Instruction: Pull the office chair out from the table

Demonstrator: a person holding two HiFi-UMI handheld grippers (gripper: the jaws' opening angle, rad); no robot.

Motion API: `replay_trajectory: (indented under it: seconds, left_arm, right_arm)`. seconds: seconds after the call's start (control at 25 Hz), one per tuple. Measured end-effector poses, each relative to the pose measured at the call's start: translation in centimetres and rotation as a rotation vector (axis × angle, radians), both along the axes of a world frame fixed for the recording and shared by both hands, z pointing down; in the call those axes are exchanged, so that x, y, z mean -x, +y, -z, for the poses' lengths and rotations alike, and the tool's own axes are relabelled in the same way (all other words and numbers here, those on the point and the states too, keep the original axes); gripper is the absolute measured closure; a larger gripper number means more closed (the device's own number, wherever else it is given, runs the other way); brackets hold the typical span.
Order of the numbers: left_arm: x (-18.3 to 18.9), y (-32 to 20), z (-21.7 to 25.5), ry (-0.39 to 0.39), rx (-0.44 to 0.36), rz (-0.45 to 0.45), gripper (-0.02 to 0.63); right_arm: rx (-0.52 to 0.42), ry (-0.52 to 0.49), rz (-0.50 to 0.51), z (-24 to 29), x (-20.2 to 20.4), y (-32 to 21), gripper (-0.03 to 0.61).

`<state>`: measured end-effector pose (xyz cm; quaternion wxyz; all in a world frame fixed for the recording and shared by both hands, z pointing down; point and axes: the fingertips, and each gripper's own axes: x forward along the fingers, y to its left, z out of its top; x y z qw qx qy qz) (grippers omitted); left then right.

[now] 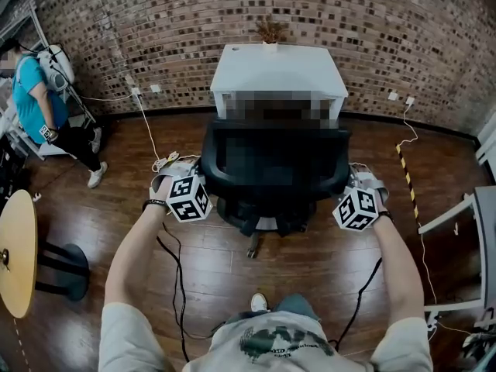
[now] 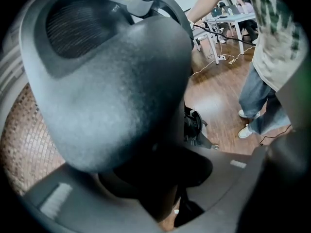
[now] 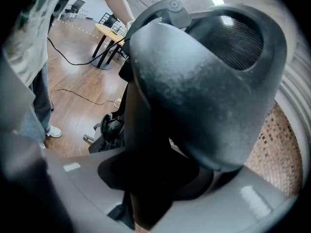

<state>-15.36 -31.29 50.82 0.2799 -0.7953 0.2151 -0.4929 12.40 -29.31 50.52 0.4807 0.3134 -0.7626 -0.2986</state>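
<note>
The left gripper (image 1: pixel 194 189) and right gripper (image 1: pixel 353 198) have their jaws clamped on the sides of the office chair (image 1: pixel 271 161) at centre frame; the chair stands close below the table (image 1: pixel 279 72), so the pull looks unfinished

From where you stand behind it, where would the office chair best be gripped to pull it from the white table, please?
Grip both side edges of the backrest, from behind, as the left hand-held gripper and right hand-held gripper do: the office chair turns its back to you, seat toward the white table.
</note>
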Motion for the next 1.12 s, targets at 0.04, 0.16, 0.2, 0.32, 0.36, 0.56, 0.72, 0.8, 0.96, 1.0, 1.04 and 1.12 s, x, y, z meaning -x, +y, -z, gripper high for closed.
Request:
replay_trajectory:
  seconds: [0.04, 0.16, 0.2, 0.32, 0.36, 0.56, 0.72, 0.8, 0.96, 1.0, 1.04, 1.12]
  left_arm:
    - [0.1, 0.5, 0.0, 0.001, -0.001, 0.001, 0.417]
    - [0.1, 1.9, -0.3, 0.003, -0.004, 0.004, 0.417]
    - [0.0, 2.3, -0.4, 0.001, 0.0, 0.006, 0.417]
    - [0.2, 3.0, -0.3, -0.003, 0.005, 0.009, 0.417]
    - [0.3, 3.1, -0.1, -0.003, 0.005, 0.011, 0.417]
    - [0.4, 3.8, -0.2, -0.003, 0.01, 0.015, 0.417]
    - [0.5, 3.8, 0.2, 0.004, 0.004, 0.016, 0.411]
    - [0.5, 3.8, 0.3, 0.006, 0.011, 0.021, 0.41]
    - [0.2, 3.6, 0.7, 0.047, 0.004, 0.027, 0.393]
    - [0.1, 3.6, 0.7, 0.06, -0.001, 0.026, 0.385]
    - [0.1, 3.7, 0.6, 0.068, -0.005, 0.024, 0.379]
    - [0.1, 3.9, 0.5, 0.075, -0.014, 0.017, 0.377]
  right_arm:
    - [-0.001, 0.001, 0.001, 0.0, 0.1, 0.5, 0.393]
    - [-0.005, 0.005, 0.008, -0.3, 0.1, 1.9, 0.394]
    - [-0.005, 0.005, 0.01, -0.4, 0.0, 2.2, 0.394]
    - [-0.004, 0.004, 0.016, -0.2, 0.2, 2.8, 0.396]
    - [-0.003, 0.005, 0.018, -0.1, 0.3, 2.9, 0.396]
    - [0.009, 0.009, 0.021, -0.1, 0.3, 3.5, 0.396]
    - [0.016, 0.009, 0.013, 0.1, 0.4, 3.4, 0.396]
    - [0.027, 0.011, 0.005, 0.2, 0.4, 3.2, 0.391]
    - [0.035, 0.01, -0.025, 0.2, 0.3, 2.8, 0.383]
    - [0.031, 0.007, -0.034, 0.1, 0.2, 2.8, 0.372]
    - [0.029, 0.004, -0.042, 0.0, 0.2, 2.8, 0.362]
    - [0.03, -0.002, -0.058, -0.3, 0.2, 2.8, 0.343]
